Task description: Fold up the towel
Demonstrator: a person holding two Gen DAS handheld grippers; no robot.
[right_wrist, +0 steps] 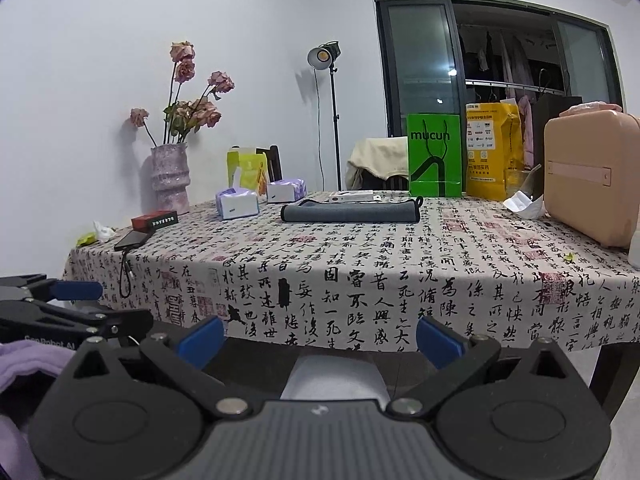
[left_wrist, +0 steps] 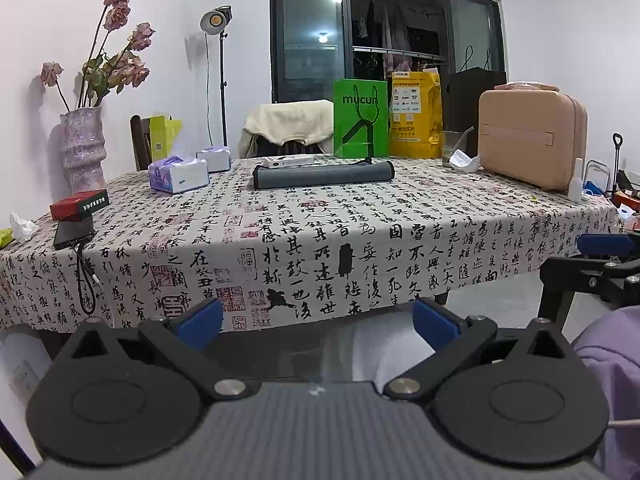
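**Desk ahead, both tongs spread and empty**

A white-walled room with a dark window behind it holds the desk (left_wrist: 320,240), which is draped in a cloth printed with black calligraphy. I am below and in front of its near edge, looking across the top.

The towel (left_wrist: 323,175) is grey and lies in a long, low roll or fold near the middle of the desk, closer to the far edge than to me. Its long side runs parallel to the near edge. A small white box (left_wrist: 289,161) lies just behind it.

My left tongs (left_wrist: 316,322) are spread wide with nothing between the blue pads (left_wrist: 202,322). They hang short of the desk's near edge, well apart from the towel. My right tongs (right_wrist: 320,338) are likewise spread wide and empty, also short of the near edge. Each pair shows at the side of the other's view.

Along the far edge stand a green paper bag (left_wrist: 361,118) and a yellow bag (left_wrist: 416,114), side by side behind the towel. A pink case (left_wrist: 530,136) stands toward the far right corner. Two tissue packs (left_wrist: 179,174) sit left of the towel. A vase of dried roses (left_wrist: 83,146) stands at the far left corner, and a red and black box (left_wrist: 79,204) rests on a dark flat device near the left edge.
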